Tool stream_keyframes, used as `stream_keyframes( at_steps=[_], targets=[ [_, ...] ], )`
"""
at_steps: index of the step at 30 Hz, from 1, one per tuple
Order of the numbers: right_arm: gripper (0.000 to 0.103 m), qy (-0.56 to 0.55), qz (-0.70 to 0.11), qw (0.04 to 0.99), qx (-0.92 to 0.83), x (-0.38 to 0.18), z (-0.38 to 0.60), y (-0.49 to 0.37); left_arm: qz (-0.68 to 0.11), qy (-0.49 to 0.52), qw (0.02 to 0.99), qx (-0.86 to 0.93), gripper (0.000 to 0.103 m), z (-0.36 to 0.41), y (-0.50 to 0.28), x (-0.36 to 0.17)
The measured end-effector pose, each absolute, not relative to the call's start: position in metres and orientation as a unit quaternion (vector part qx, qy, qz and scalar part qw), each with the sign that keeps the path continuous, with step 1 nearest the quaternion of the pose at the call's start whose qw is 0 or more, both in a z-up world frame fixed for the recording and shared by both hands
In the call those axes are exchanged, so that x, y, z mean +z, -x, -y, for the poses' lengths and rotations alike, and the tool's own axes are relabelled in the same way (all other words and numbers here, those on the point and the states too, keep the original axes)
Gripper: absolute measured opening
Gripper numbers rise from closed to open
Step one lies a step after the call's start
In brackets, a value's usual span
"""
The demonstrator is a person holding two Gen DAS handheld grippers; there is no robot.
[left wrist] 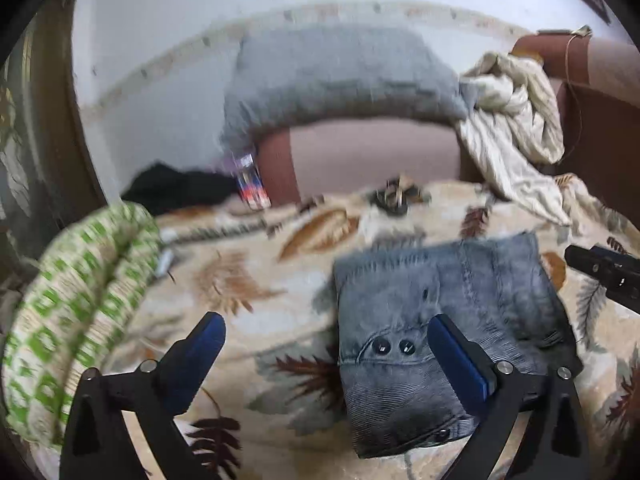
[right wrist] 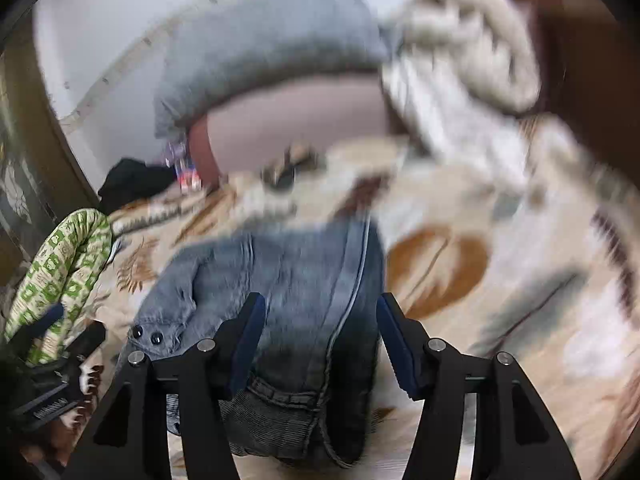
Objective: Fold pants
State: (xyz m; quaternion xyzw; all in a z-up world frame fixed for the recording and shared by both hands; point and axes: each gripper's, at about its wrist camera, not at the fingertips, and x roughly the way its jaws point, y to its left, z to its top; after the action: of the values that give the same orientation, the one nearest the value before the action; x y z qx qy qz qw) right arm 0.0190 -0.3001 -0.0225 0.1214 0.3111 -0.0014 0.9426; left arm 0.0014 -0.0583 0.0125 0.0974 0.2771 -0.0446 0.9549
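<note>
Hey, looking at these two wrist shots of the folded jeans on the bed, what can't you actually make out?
- Jeans: near end hidden behind the left tool, left wrist view.
- Right wrist view: motion blur smears the cream cloth and the blanket.
- Right tool: whether it touches the jeans is unclear.
- Small dark object on the blanket: too blurred to identify.

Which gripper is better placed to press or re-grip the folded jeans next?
Probably the right gripper: its open fingers straddle the folded jeans squarely. The left gripper, also open, sits off the bundle's left edge, only one finger over denim.
</note>
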Motion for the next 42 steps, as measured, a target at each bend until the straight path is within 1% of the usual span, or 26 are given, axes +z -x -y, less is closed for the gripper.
stream_keyframes(
  at_steps=[3,5,7,14,15,17,19,22,30,42],
  targets=[
    [0.065,-0.104,-0.256,0.961,-0.008,0.0,0.297,0.005,-0.256,-0.114,0.959,-0.042,0.103,0.06,0.018,0.024],
    [0.071,-0.112,-0.223,0.968,-0.012,0.01,0.297,0.024,-0.249,-0.118,0.96,-0.043,0.103,0.06,0.027,0.03],
    [0.072,-0.118,-0.202,0.972,-0.014,0.015,0.296,0.042,-0.248,-0.119,0.96,-0.046,0.103,0.061,0.035,0.036],
    [0.073,-0.071,-0.159,0.985,-0.015,0.032,0.277,0.093,-0.238,-0.1,0.966,-0.031,0.103,0.053,0.055,0.051],
    [0.074,-0.068,-0.151,0.986,-0.014,0.034,0.276,0.099,-0.239,-0.095,0.966,-0.03,0.103,0.05,0.057,0.052],
    [0.082,-0.061,-0.136,0.989,-0.015,0.035,0.273,0.109,-0.242,-0.086,0.966,-0.027,0.103,0.046,0.059,0.051],
    [0.083,-0.053,-0.121,0.991,-0.019,0.035,0.267,0.115,-0.246,-0.079,0.966,-0.024,0.103,0.041,0.059,0.049],
    [0.083,-0.039,-0.126,0.991,-0.005,0.03,0.255,0.111,-0.248,-0.076,0.966,-0.019,0.103,0.036,0.055,0.045],
    [0.083,-0.009,-0.174,0.984,0.021,0.002,0.228,0.089,-0.262,-0.063,0.963,-0.014,0.103,0.026,0.041,0.034],
    [0.083,-0.021,-0.196,0.98,0.023,-0.011,0.229,0.072,-0.269,-0.057,0.961,-0.004,0.103,0.019,0.032,0.027]
  ],
)
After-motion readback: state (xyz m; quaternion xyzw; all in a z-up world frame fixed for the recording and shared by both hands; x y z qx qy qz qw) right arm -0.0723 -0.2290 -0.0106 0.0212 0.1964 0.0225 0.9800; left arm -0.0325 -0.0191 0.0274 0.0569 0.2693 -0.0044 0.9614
